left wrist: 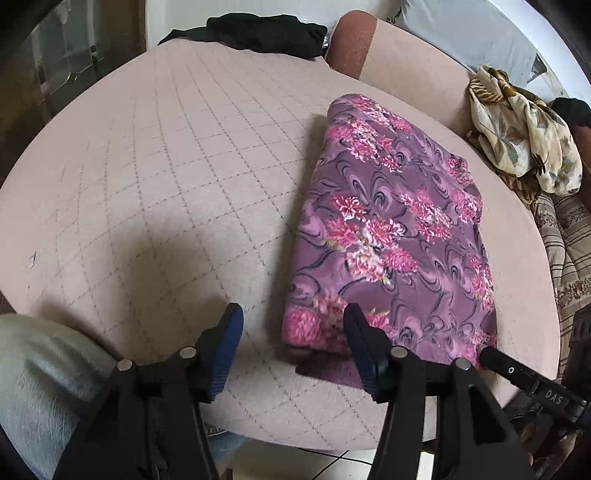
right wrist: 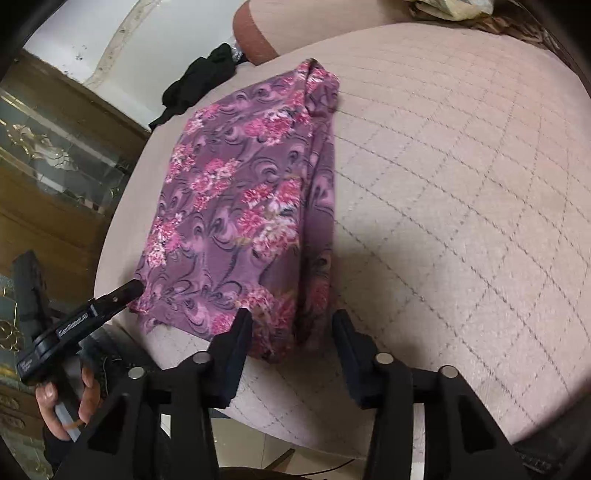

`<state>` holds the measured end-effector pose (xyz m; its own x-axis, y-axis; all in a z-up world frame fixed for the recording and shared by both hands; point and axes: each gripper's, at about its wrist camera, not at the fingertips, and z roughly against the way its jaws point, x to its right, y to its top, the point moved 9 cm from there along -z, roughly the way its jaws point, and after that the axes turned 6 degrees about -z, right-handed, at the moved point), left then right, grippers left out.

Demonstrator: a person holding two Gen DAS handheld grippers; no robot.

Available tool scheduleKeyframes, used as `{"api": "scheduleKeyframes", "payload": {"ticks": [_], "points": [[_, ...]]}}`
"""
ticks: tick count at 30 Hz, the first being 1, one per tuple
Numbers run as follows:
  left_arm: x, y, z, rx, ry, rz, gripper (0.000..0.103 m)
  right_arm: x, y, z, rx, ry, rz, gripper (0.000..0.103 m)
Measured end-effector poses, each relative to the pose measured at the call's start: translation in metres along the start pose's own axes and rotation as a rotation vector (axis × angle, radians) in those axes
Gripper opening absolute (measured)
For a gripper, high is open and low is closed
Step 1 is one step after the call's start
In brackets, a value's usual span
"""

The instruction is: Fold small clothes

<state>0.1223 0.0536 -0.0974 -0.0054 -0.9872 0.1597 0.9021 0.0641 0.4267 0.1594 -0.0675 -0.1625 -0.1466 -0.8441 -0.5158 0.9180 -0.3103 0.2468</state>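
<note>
A purple garment with pink flowers (left wrist: 399, 229) lies folded into a long rectangle on the pink quilted cushion (left wrist: 177, 177); it also shows in the right wrist view (right wrist: 243, 206). My left gripper (left wrist: 293, 332) is open, with its fingers astride the garment's near left corner, just above the cloth. My right gripper (right wrist: 293, 332) is open over the garment's near right corner. The right gripper's tip (left wrist: 495, 358) touches the near edge of the garment in the left wrist view. The left gripper's tip (right wrist: 129, 291) meets the near left corner in the right wrist view.
A black cloth (left wrist: 258, 33) lies at the cushion's far edge. A beige floral cloth (left wrist: 524, 129) is heaped to the right on the sofa. A brown bolster (left wrist: 351, 44) stands behind. A wooden glass cabinet (right wrist: 55, 155) is at the left. My knee (left wrist: 44, 369) is at the near left.
</note>
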Motion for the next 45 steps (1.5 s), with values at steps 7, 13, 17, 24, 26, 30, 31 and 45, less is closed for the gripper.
{"api": "scheduleKeyframes", "payload": {"ticks": [7, 13, 17, 24, 26, 30, 31, 45], "points": [[0.000, -0.010, 0.003, -0.001, -0.010, 0.016, 0.059, -0.002, -0.008, 0.011, 0.008, -0.008, 0.024, 0.050], [-0.006, -0.007, 0.015, 0.047, -0.014, 0.060, 0.059, 0.000, -0.008, 0.030, 0.055, 0.003, -0.011, 0.060], [-0.006, -0.009, 0.032, 0.103, 0.034, 0.044, 0.068, 0.001, -0.015, 0.047, 0.078, 0.015, -0.039, 0.062], [0.006, -0.027, 0.077, 0.173, 0.110, -0.037, 0.077, -0.006, -0.038, 0.087, 0.133, -0.008, -0.036, 0.074], [0.010, -0.027, 0.096, 0.211, 0.137, -0.070, 0.081, -0.008, -0.044, 0.096, 0.133, -0.026, -0.029, 0.074], [0.022, -0.023, 0.142, 0.323, 0.161, -0.107, 0.087, -0.020, -0.045, 0.122, 0.171, -0.063, 0.006, 0.078], [0.023, -0.021, 0.149, 0.340, 0.160, -0.105, 0.087, -0.025, -0.043, 0.131, 0.187, -0.073, 0.020, 0.079], [0.069, -0.015, 0.218, 0.378, 0.138, -0.214, 0.087, -0.081, -0.037, 0.210, 0.336, -0.123, 0.147, 0.083]]}}
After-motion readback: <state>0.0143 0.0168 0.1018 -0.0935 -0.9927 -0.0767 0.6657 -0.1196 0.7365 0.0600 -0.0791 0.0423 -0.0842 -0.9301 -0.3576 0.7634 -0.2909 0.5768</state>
